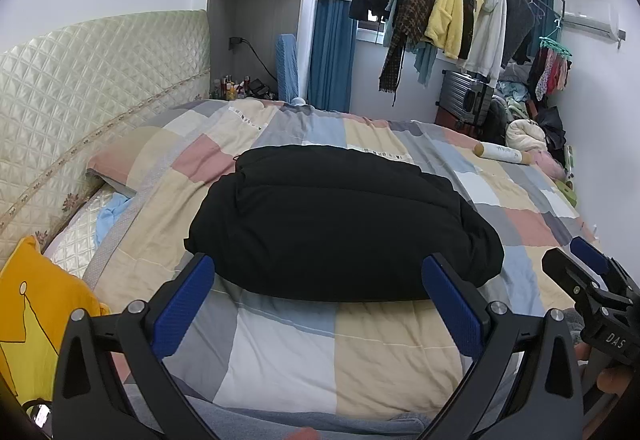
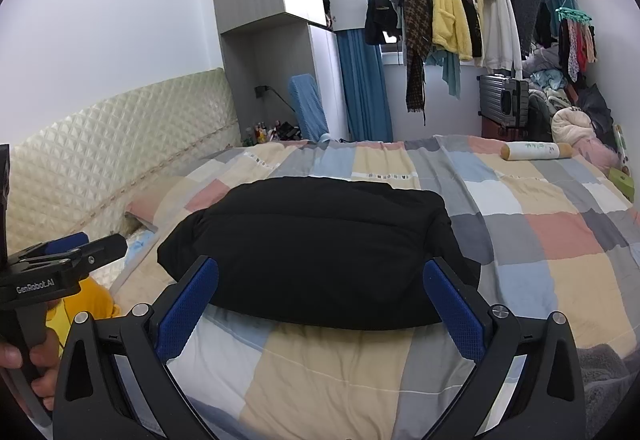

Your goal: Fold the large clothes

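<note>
Left claw (image 1: 318,274), right claw (image 2: 320,278): jaws spread, empty.

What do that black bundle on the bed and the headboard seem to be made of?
Black bundle: probably a padded fabric coat, matte, puffy with soft stitched ridges. Headboard: looks like cream quilted satin or faux leather, glossy, with diamond stitching.

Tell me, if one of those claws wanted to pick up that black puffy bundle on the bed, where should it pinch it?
Probably at the near edge of the black garment, coming in low from the front. That edge forms a rounded, folded lip sitting proud of the patchwork quilt, so a finger could slide under it. The top is broad and domed, offering nothing to pinch. Both the left gripper and the right gripper are open, facing that edge.
</note>
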